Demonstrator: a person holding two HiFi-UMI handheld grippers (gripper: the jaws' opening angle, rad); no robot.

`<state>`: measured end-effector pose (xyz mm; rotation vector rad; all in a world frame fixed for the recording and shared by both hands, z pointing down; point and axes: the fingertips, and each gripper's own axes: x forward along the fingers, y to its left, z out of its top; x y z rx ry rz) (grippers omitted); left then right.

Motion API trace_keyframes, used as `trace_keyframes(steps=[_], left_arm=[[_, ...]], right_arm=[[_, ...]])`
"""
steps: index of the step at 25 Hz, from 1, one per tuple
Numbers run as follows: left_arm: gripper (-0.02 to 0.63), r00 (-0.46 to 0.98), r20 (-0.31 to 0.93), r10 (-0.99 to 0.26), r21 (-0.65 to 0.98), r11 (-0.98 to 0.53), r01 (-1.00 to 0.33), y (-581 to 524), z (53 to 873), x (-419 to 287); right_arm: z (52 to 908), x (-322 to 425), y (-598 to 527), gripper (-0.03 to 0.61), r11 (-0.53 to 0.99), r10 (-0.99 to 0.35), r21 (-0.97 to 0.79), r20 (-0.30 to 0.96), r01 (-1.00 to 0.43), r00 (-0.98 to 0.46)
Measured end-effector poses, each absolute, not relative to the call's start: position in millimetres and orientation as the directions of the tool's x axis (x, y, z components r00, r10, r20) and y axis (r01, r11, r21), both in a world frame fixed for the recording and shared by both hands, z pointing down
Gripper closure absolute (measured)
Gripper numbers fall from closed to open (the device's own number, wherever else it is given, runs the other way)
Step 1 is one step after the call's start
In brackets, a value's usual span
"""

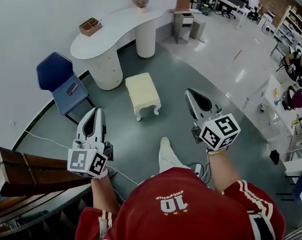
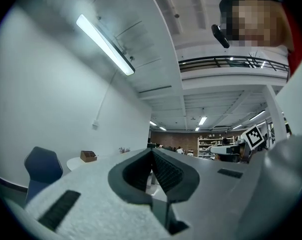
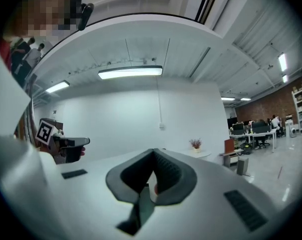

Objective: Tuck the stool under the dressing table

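Observation:
A cream stool (image 1: 142, 94) with curved legs stands on the grey floor in front of the white curved dressing table (image 1: 115, 31), apart from it. My left gripper (image 1: 93, 118) hovers near me at the stool's lower left, jaws shut and empty. My right gripper (image 1: 192, 96) hangs to the stool's right, likewise shut with nothing in it. In the left gripper view the left gripper (image 2: 152, 151) points level toward the dressing table (image 2: 78, 162). In the right gripper view the right gripper (image 3: 153, 151) faces the white wall and the dressing table (image 3: 200, 155).
A blue chair (image 1: 60, 81) with a phone on its seat stands left of the stool. A wooden box (image 1: 90, 26) and dried flowers (image 1: 140, 1) sit on the table. A dark wooden piece (image 1: 30, 171) lies at my lower left. A white cable (image 1: 48, 140) crosses the floor.

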<state>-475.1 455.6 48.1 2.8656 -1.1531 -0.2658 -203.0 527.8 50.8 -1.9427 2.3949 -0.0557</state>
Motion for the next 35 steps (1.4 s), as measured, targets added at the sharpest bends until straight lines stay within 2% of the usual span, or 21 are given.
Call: trace_keyframes(steps=[14, 20, 22, 23, 24, 26, 28, 30, 35], left_arm=[[0.611, 0.610, -0.157, -0.777, 0.093, -0.626, -0.774, 263.6, 19.8, -367.9], [0.609, 0.589, -0.137, -0.797, 0.063, -0.600, -0.797, 222.1, 17.1, -348.4], [0.531, 0.600, -0.128, -0.790, 0.057, -0.610, -0.791, 208.3, 19.2, -345.5], [0.496, 0.608, -0.126, -0.784, 0.057, -0.618, -0.784, 201.6, 19.9, -343.0], [0.454, 0.620, -0.126, -0.774, 0.058, -0.630, -0.775, 195.3, 20.1, -339.5], [0.326, 0.656, -0.132, -0.743, 0.058, -0.666, -0.743, 183.8, 20.1, -331.9], [0.120, 0.691, -0.141, -0.709, 0.068, -0.703, -0.708, 171.5, 23.6, -327.2], [0.062, 0.705, -0.142, -0.695, 0.083, -0.718, -0.692, 159.0, 31.4, -326.7], [0.032, 0.714, -0.098, -0.693, 0.096, -0.721, -0.687, 133.2, 61.9, -328.1]], right_arm=[[30.2, -69.3, 308.4, 0.575, 0.306, -0.950, -0.086, -0.092, -0.948, -0.298], [30.6, -57.8, 246.5, 0.575, 0.333, -0.941, -0.093, -0.095, -0.939, -0.324], [28.9, -65.1, 231.7, 0.587, 0.362, -0.930, -0.086, -0.106, -0.928, -0.353], [28.7, -68.8, 224.8, 0.520, 0.379, -0.923, -0.083, -0.106, -0.922, -0.370], [29.2, -72.0, 218.4, 0.425, 0.392, -0.918, -0.081, -0.102, -0.916, -0.384], [31.1, -78.2, 206.7, 0.320, 0.405, -0.913, -0.090, -0.093, -0.910, -0.397], [35.0, -84.8, 195.8, 0.208, 0.404, -0.914, -0.100, -0.083, -0.909, -0.397], [41.8, -89.5, 186.6, 0.108, 0.395, -0.919, -0.094, -0.062, -0.914, -0.390], [76.7, -98.2, 170.1, 0.049, 0.386, -0.921, -0.101, 0.019, -0.917, -0.390]])
